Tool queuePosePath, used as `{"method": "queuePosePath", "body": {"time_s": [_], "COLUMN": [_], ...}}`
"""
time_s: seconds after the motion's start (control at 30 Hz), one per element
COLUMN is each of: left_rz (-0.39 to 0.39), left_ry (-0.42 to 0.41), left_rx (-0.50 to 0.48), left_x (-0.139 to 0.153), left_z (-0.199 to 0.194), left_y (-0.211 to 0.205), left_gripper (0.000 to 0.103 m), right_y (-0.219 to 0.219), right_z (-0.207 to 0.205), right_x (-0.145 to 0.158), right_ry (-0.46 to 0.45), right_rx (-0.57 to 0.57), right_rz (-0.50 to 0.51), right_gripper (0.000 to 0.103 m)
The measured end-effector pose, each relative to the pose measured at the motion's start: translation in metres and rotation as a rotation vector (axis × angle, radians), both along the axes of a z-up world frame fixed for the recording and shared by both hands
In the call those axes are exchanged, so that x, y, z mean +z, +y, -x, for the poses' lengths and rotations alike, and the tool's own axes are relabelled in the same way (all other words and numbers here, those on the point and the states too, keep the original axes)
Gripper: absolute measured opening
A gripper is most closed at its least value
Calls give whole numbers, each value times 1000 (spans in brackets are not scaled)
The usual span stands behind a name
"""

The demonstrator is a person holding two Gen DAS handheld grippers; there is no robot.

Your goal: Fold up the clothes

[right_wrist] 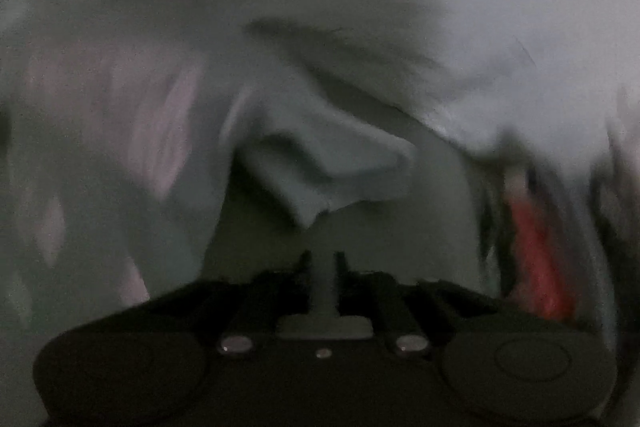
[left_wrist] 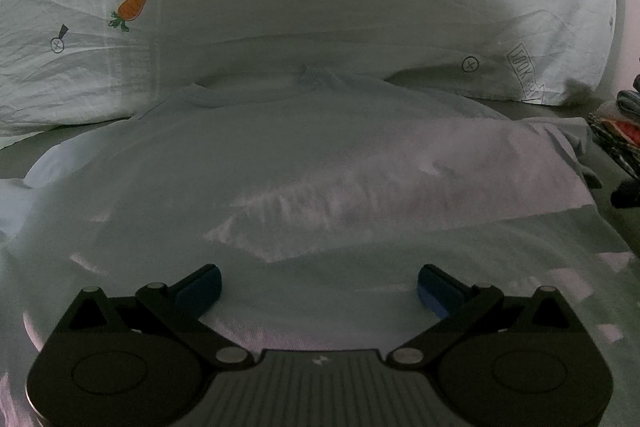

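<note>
A pale T-shirt (left_wrist: pixel 304 155) lies spread flat on the bed with its collar at the far side and one side folded over. My left gripper (left_wrist: pixel 320 287) hovers low over its near hem, open, with nothing between the blue pads (left_wrist: pixel 200 285). The right wrist view is blurred. There my right gripper (right_wrist: pixel 323 259) has its dark fingers close together, with a thin strip of the shirt's fabric (right_wrist: pixel 328 171) pinched between them. The cloth rises from the tips into a lifted, crumpled flap.
White bedding with a carrot print (left_wrist: pixel 132 3) bulks up behind the shirt. A heap of dark and red patterned clothes (left_wrist: pixel 616 131) lies at the right edge and shows as a red smear (right_wrist: pixel 536 267) in the right wrist view.
</note>
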State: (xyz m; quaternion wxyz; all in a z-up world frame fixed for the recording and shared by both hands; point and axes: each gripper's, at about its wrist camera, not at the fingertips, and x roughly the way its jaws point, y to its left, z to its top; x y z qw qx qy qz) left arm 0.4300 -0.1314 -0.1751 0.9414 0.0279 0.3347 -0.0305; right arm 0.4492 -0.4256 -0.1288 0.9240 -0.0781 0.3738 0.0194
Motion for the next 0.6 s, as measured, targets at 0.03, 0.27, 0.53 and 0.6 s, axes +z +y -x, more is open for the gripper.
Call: {"method": "queuePosePath", "body": {"time_s": [0.03,0.27,0.53,0.6], "left_rz": [0,-1,-1,-1], "left_ry": [0,0,0,0], "left_rx": [0,0,-1,-1], "left_x": [0,0,0,0], "left_z": [0,0,0,0], "left_y": [0,0,0,0], "left_gripper": [103,103,103,103], "right_y": [-17,-94,-39,-31], "right_z": [-4,-61,-91,-99], "right_x": [5,-5,17,4], "right_ry": [-14,-34,-83,-35], "right_rx": [-64,-321,-165,-149], "right_rz": [-118,-632,-254,-164], "right_gripper": [54,61,5,6]}}
